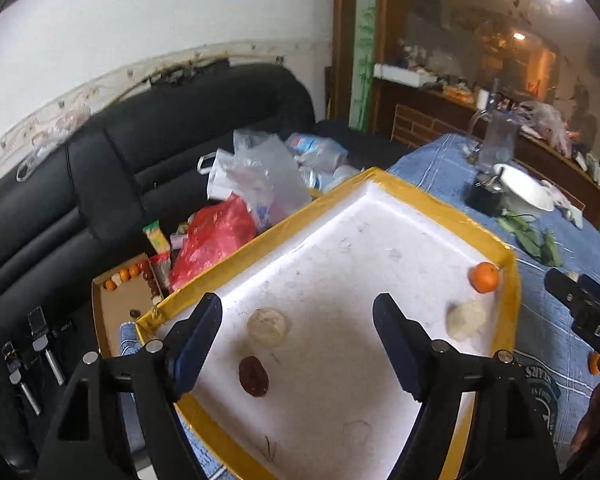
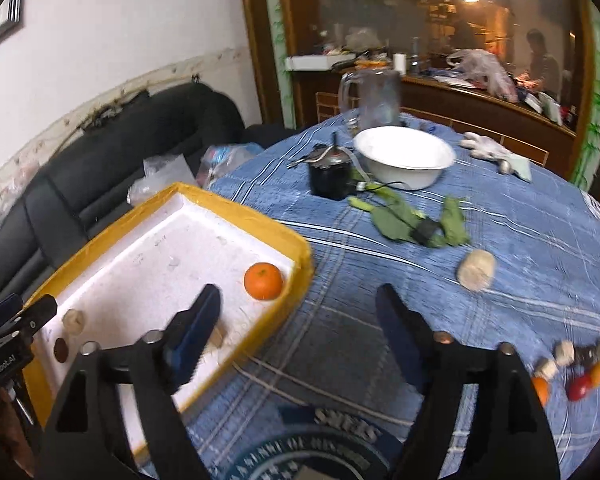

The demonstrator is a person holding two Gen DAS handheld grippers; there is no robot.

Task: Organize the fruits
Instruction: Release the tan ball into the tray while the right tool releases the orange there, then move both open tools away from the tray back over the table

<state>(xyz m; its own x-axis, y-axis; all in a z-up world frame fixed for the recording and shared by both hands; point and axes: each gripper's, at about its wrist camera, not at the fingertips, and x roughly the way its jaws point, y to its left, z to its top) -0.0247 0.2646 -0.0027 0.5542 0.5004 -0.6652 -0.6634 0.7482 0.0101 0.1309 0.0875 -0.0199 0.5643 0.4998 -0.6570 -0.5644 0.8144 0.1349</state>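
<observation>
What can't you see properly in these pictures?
- Right wrist view: a pale piece in the foam tray is mostly hidden behind the right tool's left finger.
- Right wrist view: the small fruit pile near the right edge is blurred and small; kinds unclear.
- Left wrist view: an orange bit is hidden behind the right tool, itself cut by the edge.
- Left wrist view: the cardboard box's fruits are too small to name.
</observation>
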